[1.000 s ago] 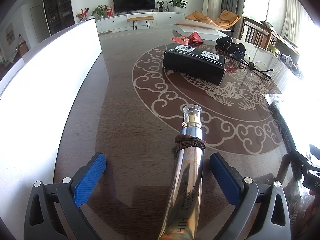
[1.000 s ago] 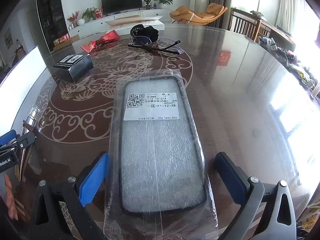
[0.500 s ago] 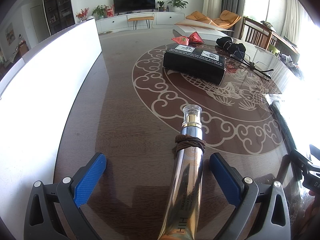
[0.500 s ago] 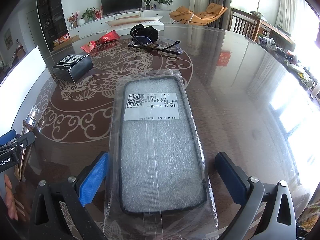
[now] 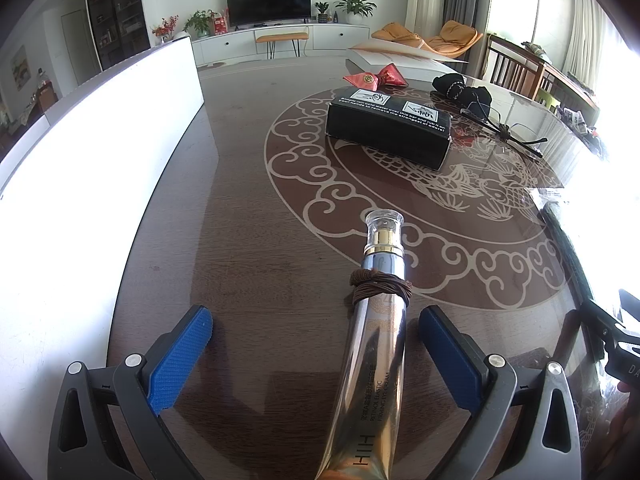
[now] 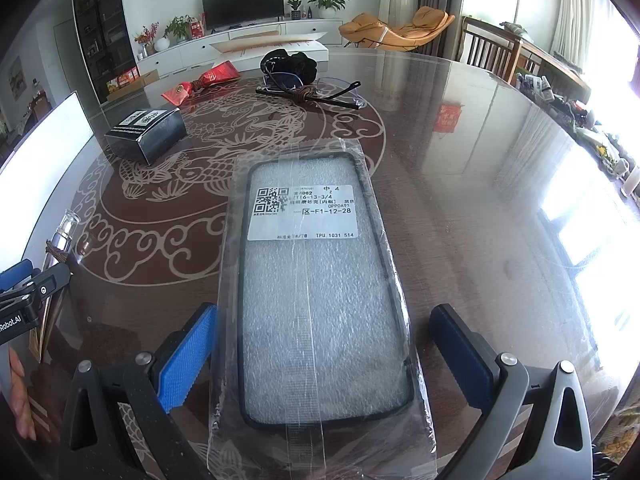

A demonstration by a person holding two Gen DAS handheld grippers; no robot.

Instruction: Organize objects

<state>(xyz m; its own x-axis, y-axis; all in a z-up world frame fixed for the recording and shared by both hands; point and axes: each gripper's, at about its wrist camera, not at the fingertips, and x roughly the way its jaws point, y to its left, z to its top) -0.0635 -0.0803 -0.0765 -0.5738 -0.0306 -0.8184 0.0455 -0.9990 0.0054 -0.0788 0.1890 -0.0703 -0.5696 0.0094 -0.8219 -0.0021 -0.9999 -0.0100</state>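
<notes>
**Both jaws apart, one thing lying between each pair**

Through the left wrist camera we see our left gripper (image 5: 316,344) with its jaws wide apart; a metallic cream tube (image 5: 372,368) lies on the tabletop (image 5: 248,248) between them, nearer the right pad, touching neither. Its clear cap points away from us, and a brown hair tie (image 5: 382,286) is wound around its neck. Beyond it a black box (image 5: 388,130) sits on the scroll-patterned medallion, with a red pouch (image 5: 374,77), a black cloth bundle (image 5: 462,88) and thin-framed glasses (image 5: 508,132) farther back. A white panel (image 5: 92,152) runs along the left side.

Our right gripper (image 6: 324,350) also has its jaws apart. Between them lies a phone case (image 6: 320,304) in a clear plastic sleeve, flat on the tabletop, its white label toward the far end; the left pad sits just beside the sleeve's edge.
</notes>
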